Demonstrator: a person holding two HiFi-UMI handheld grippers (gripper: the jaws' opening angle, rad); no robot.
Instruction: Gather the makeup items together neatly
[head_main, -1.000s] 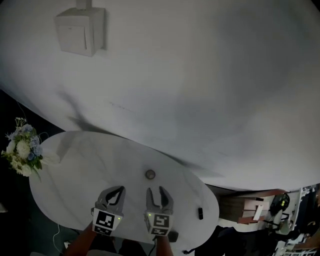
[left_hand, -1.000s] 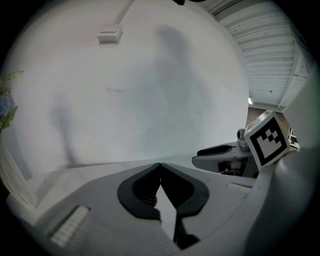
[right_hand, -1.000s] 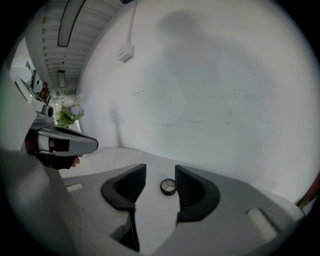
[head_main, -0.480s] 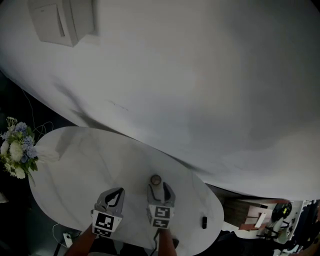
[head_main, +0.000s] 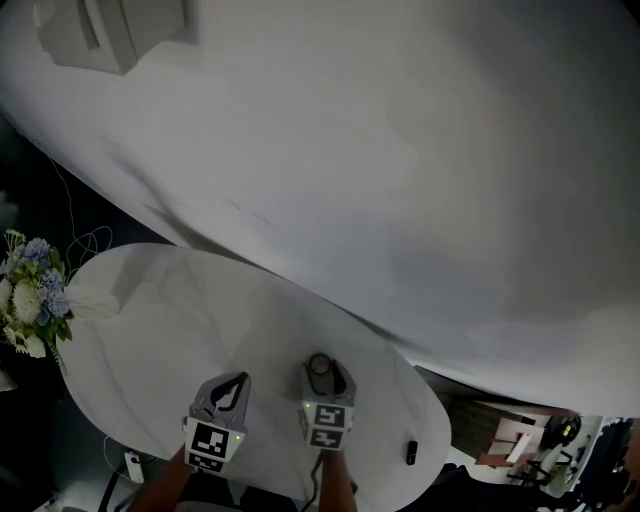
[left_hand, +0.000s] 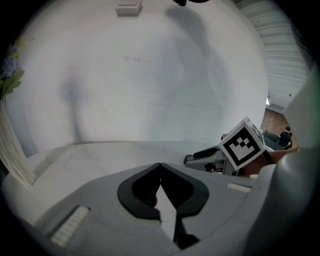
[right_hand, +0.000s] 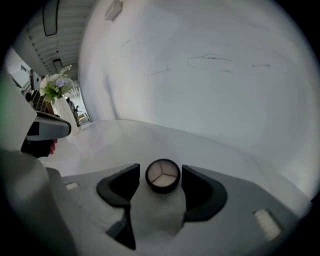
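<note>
Head view: white oval table (head_main: 150, 330). Left gripper (head_main: 234, 380) and right gripper (head_main: 320, 374) side by side over near edge. Round compact (head_main: 319, 363) on table at right gripper's tips. Small dark item (head_main: 411, 452) well apart, by table's right edge. Flowers (head_main: 30, 290) past left end.

Left gripper view: jaws fully together, nothing between. Right gripper just beside, to its right.

Right gripper view: jaws wide, just been opening. Compact on table between tips, thin gap each side, pads not pressing.
</note>
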